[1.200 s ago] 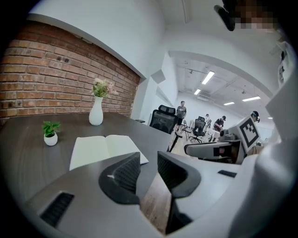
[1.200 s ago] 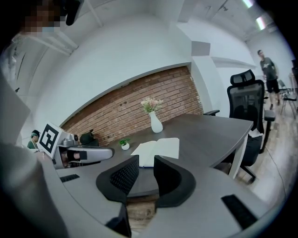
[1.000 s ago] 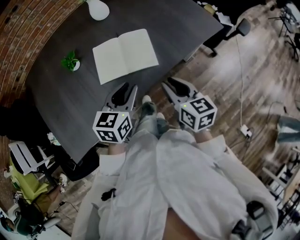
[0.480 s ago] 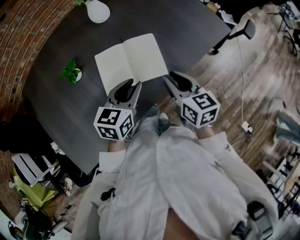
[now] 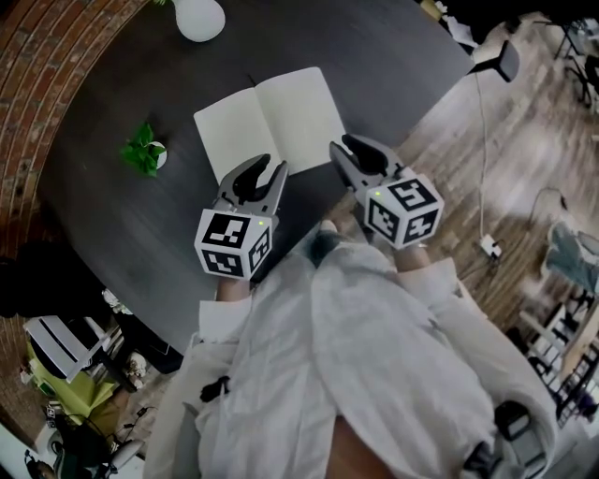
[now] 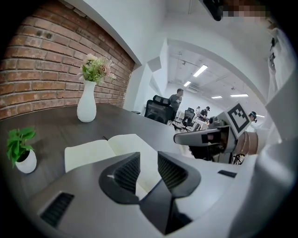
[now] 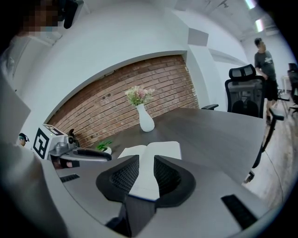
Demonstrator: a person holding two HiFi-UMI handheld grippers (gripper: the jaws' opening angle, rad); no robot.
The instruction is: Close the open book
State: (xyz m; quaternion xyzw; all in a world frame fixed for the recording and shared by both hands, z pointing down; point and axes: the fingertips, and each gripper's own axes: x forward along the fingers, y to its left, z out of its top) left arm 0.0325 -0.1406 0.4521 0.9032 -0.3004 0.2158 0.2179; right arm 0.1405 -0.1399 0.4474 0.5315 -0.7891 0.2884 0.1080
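Open book (image 5: 270,120) flat on surface (image 5: 131,215), pages up. Left hand-held gripper (image 5: 270,166) and right hand-held gripper (image 5: 342,145) at near edge, jaws narrowly apart, empty; likely staged to flip cover.

Hidden and cropped
Head view's top edge crops the white vase (image 5: 198,17); left gripper (image 6: 148,159) body covers the open book (image 6: 93,151) near edge; distant people (image 6: 177,98) too small to detail.

Upper centre of the frame, the book (image 5: 267,122) lies on the table (image 5: 402,56); the vase (image 5: 198,17) stands above-left of it, the plant (image 5: 143,152) to its left.
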